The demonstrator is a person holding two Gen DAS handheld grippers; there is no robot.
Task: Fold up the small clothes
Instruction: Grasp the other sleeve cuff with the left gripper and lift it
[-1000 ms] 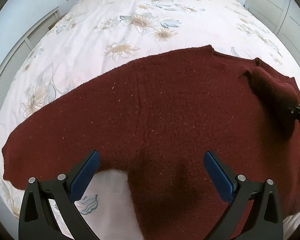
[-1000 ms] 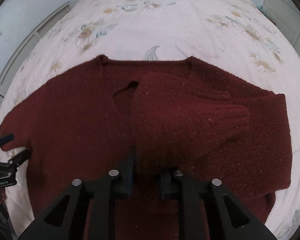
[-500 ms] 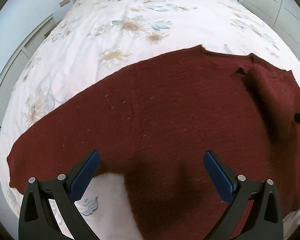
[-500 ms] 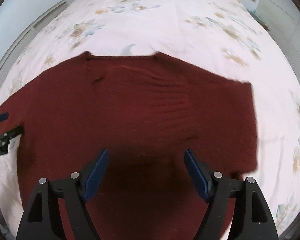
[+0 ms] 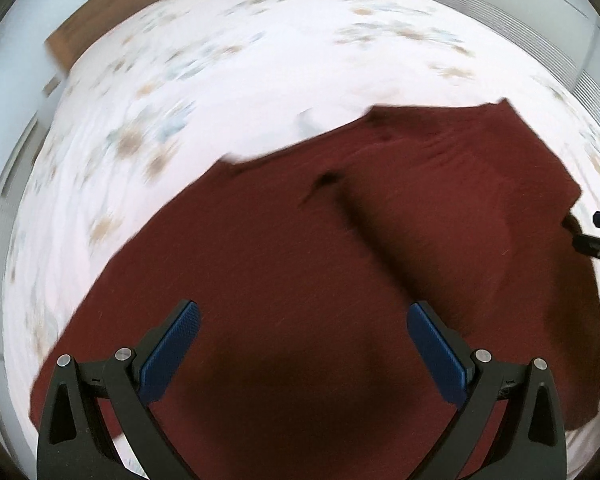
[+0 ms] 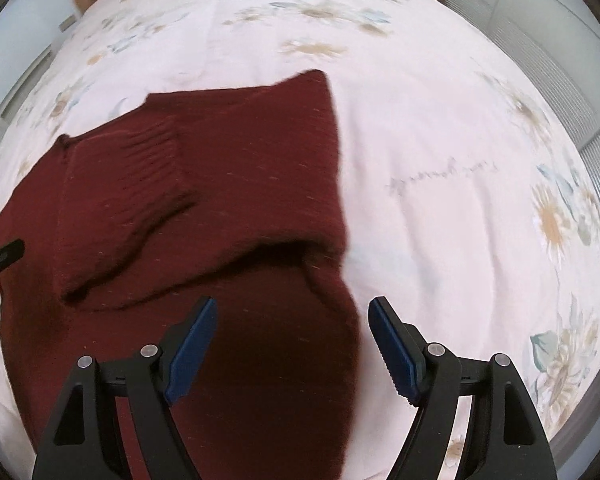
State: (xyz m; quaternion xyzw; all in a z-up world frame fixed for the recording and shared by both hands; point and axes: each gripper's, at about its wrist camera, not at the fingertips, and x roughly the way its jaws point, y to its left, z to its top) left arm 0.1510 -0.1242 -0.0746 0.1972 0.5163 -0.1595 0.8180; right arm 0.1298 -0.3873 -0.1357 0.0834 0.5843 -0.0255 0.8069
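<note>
Blue pads of the left gripper (image 5: pixel 303 350) stand wide apart, nothing between them, over the near body of the dark red sweater (image 5: pixel 340 280). Right gripper (image 6: pixel 292 346) likewise spread and empty, hanging at the sweater's right edge where cloth meets the floral bedsheet (image 6: pixel 440 140).

Sweater lies flat on the bed, one sleeve (image 6: pixel 132 192) folded across the chest (ribbed cuff lying on top, toward the near left in the right view). The other side looks unfolded, so I judge the matching sleeve comes next.

To do it well: pinch near the cuff or shoulder seam, only the top layer, lift low and carry straight across so the fold line runs parallel to the side edge; avoid dragging the body.

Hard to read: left view is motion-blurred; far left sleeve end is cut off behind the gripper; the collar is barely distinguishable
</note>
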